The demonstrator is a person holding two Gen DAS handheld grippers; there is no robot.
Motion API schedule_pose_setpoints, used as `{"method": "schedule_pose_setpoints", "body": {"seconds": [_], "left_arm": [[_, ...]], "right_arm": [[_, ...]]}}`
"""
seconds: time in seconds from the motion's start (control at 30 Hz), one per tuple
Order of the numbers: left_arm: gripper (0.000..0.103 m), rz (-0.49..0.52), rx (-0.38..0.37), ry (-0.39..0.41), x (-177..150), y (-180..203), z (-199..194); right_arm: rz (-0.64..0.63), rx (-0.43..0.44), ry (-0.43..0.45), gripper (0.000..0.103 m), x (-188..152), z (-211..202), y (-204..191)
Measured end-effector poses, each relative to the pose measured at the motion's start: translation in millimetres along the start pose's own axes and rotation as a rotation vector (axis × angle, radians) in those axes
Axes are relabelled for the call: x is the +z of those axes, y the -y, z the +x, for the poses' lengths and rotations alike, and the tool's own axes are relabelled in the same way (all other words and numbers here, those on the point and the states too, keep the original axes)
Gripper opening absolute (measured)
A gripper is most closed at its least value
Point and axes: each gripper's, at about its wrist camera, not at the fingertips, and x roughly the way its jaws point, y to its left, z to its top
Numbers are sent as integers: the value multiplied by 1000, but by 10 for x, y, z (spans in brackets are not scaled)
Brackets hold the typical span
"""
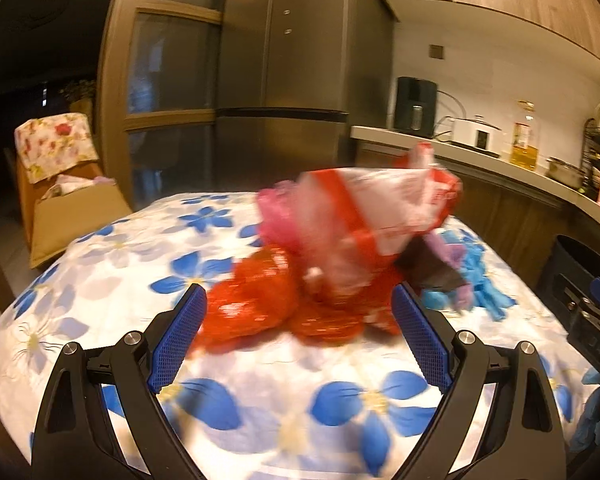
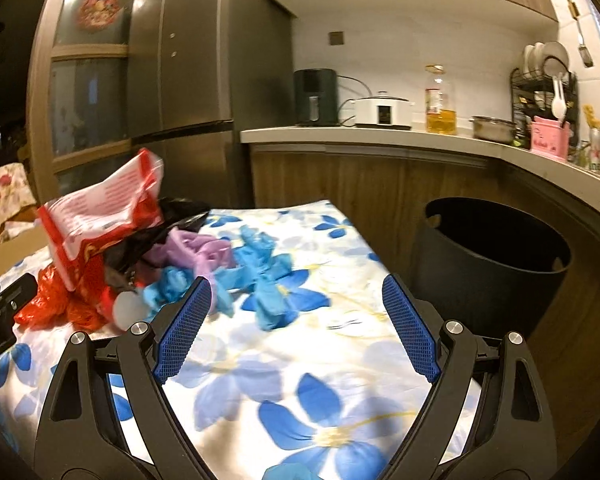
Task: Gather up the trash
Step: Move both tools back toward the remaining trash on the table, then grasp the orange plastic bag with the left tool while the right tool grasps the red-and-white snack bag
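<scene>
Left tool [image 1: 299, 312] has its jaws wide apart, with the red bag [image 1: 260, 304] just ahead between them; right tool [image 2: 296, 300], also apart, has blue gloves [image 2: 268, 280] ahead-left; bin [image 2: 488, 264] sits right of the desk [image 2: 340, 360].

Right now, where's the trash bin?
In the right wrist view the black bin stands on the floor at right, just past the table's right edge and below the kitchen counter.
</scene>
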Motion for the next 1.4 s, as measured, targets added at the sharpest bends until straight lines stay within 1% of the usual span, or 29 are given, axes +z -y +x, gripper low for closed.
{"method": "schedule_pose_setpoints", "body": {"seconds": [0.13,0.27,0.33,0.4,0.43,0.5,0.57,0.6,0.63,0.67,0.73,0.77,0.87,1.07,1.17,1.23,1.33,1.4], "left_arm": [[90,-7,35,-2,16,-156,60],[90,1,41,-16,22,-238,165],[89,-7,19,-46,31,-280,263],[84,-38,-18,-91,48,-331,380],[79,-50,-27,-110,47,-352,434],[72,-61,-35,-152,34,-372,544],[58,-53,-38,-185,10,-346,612],[54,-45,-45,-195,-4,-323,631],[42,-39,-49,-199,-15,-316,646],[26,-30,-56,-210,-25,-294,660],[11,-25,-60,-223,-43,-296,693],[8,-28,-63,-224,-50,-301,690],[5,-49,-72,-206,-37,-340,621],[5,-58,-65,-154,-34,-393,362],[5,-82,-72,-136,-31,-449,230],[5,-84,-67,-123,-18,-464,171],[5,-87,-69,-115,-9,-475,129],[5,-83,-68,-112,-8,-468,111]], "right_arm": [[-10,26,-4,86,-17,49,-136],[-19,41,-7,86,-26,70,-221],[-22,47,-6,86,-24,79,-263],[-25,52,-7,86,-20,91,-297],[-28,56,-7,86,-17,100,-319],[-31,63,-7,86,-4,114,-350],[-35,68,-4,86,3,127,-388],[-36,70,-3,86,8,133,-399],[-36,74,-4,86,10,141,-408],[-35,78,-6,86,16,152,-419],[-32,91,-9,86,24,167,-443],[-32,98,-10,86,29,172,-457],[-43,108,-4,86,50,172,-502],[-45,128,11,85,117,174,-589],[-20,142,7,81,182,234,-599],[7,157,4,74,241,287,-594],[33,179,13,69,332,362,-615],[41,190,13,68,390,436,-655]]}}
